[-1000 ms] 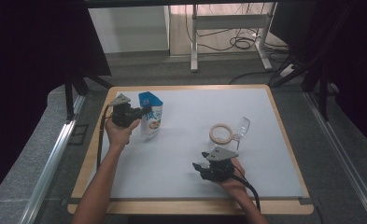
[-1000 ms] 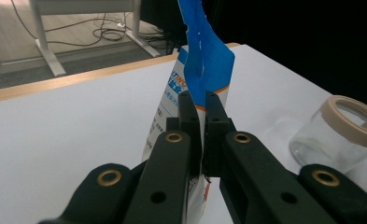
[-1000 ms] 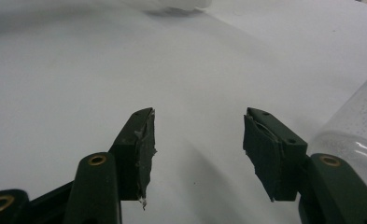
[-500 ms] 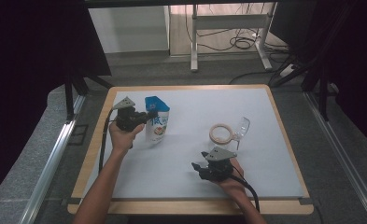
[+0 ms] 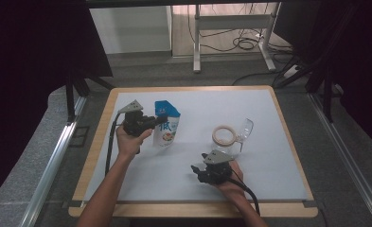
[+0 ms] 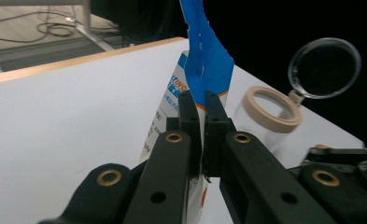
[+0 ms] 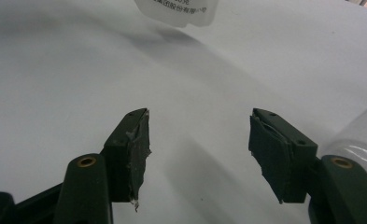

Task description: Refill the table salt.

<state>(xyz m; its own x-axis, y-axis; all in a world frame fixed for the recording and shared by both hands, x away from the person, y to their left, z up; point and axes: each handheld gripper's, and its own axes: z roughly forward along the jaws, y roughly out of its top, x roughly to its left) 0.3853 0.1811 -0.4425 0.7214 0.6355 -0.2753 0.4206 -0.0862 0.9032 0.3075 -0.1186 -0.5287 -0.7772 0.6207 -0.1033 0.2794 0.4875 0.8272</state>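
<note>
Pouch [image 5: 167,128] shifted rightward, in left tool [image 5: 161,120]

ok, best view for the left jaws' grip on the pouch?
Left gripper view: jaws shut on the pouch edge, close up. High view shows the left gripper at the pouch from afar; right gripper view catches just its bottom edge.

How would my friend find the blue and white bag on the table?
Start at the white table top with its wooden rim and look at its left half. There the left gripper has its jaws shut on the blue and white pouch. It is the printed bag; its neighbour is a clear jar.
</note>
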